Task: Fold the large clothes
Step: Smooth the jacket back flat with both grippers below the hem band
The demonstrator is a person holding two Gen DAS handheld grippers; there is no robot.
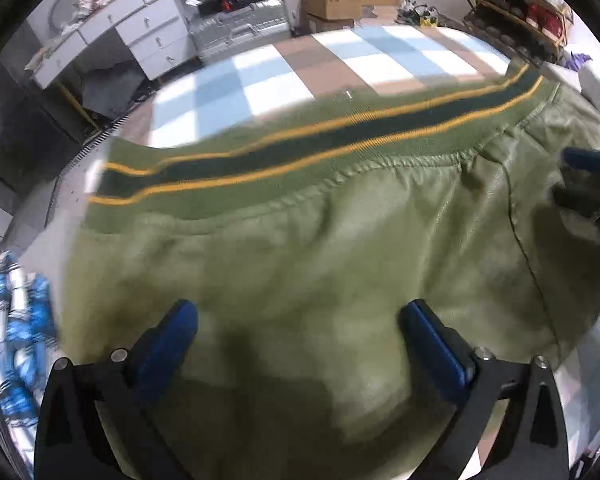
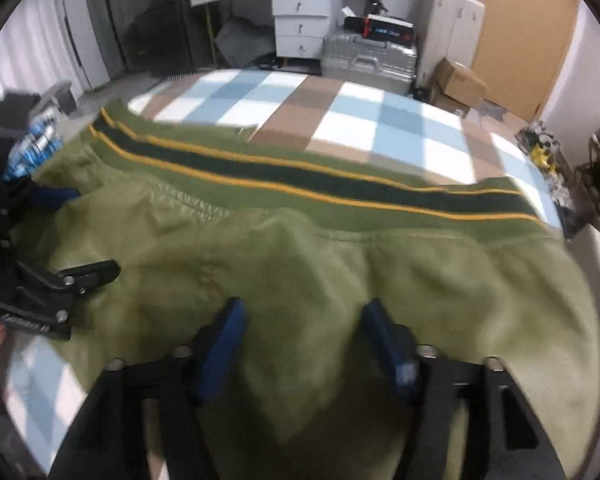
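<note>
Left hand-held gripper [image 1: 298, 320]: nearest element of the left wrist view; its blue pads [image 1: 172, 336] stand wide apart over plain green cloth, released, with nothing pinched between them.
Right hand-held gripper [image 2: 304, 320]: nearest element of the right wrist view; jaws part-way open above a raised ridge of the cloth. The pads [image 2: 384, 340] flank the fabric but do not visibly press it, so it is read as released.
Green jacket [image 1: 320, 240]: the task's garment, spread flat on the floor mat directly beneath and ahead of both grippers, which point steeply down at it.
Long axis: the garment runs crosswise to both grippers, side to side in each view.
Ribbed hem [image 2: 300, 178]: dark band edged by two yellow stripes, at the far edge of the garment, parallel to the long axis and beyond the fingertips.
Relative reach: the two grippers sit side by side at the near edge, neither clearly closer to the hem; each appears at the margin of the other's view.
Judged next move: a grasp of the near edge, carried away toward the hem.
Checked floor mat [image 2: 360, 120]: blue, white and brown squares past the hem.
Background: white drawer unit [image 2: 304, 20] and silver suitcase [image 2: 368, 60] by the far wall.
</note>
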